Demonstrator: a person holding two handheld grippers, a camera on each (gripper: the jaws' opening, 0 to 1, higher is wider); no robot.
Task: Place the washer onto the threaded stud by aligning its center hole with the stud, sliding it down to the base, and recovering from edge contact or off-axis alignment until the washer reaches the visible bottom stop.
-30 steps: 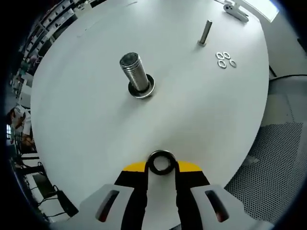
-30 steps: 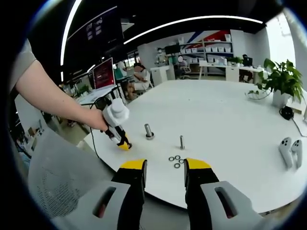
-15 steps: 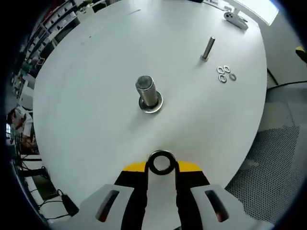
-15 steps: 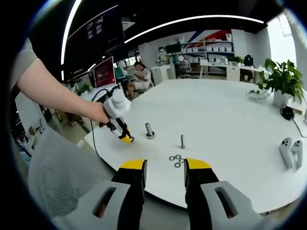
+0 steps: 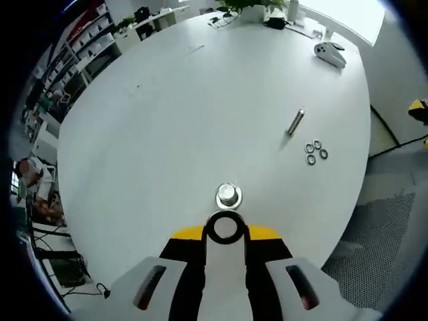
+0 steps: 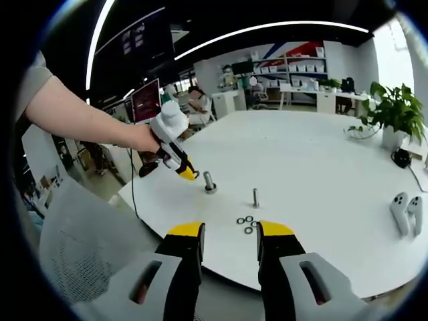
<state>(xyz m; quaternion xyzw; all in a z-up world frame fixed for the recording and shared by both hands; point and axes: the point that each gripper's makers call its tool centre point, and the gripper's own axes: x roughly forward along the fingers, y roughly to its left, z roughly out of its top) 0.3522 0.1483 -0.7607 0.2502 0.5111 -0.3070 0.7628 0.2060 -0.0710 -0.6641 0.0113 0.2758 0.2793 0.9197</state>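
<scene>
Left gripper pinching washer just above thick stud near table edge. Right gripper spread, holding nothing. No readable writing.

The left gripper view looks steeply down on the white table from close above, along its own jaws, which rise from the bottom centre of the frame. The thick stud sits just above the jaw tips, seen almost end-on. The right gripper view looks forward and level from beyond the table's near edge, well back, taking in the room behind. Both views share the thick stud, the thin stud and the loose rings. The left gripper appears at centre left of the right view, apparently just above the thick stud.
</scene>
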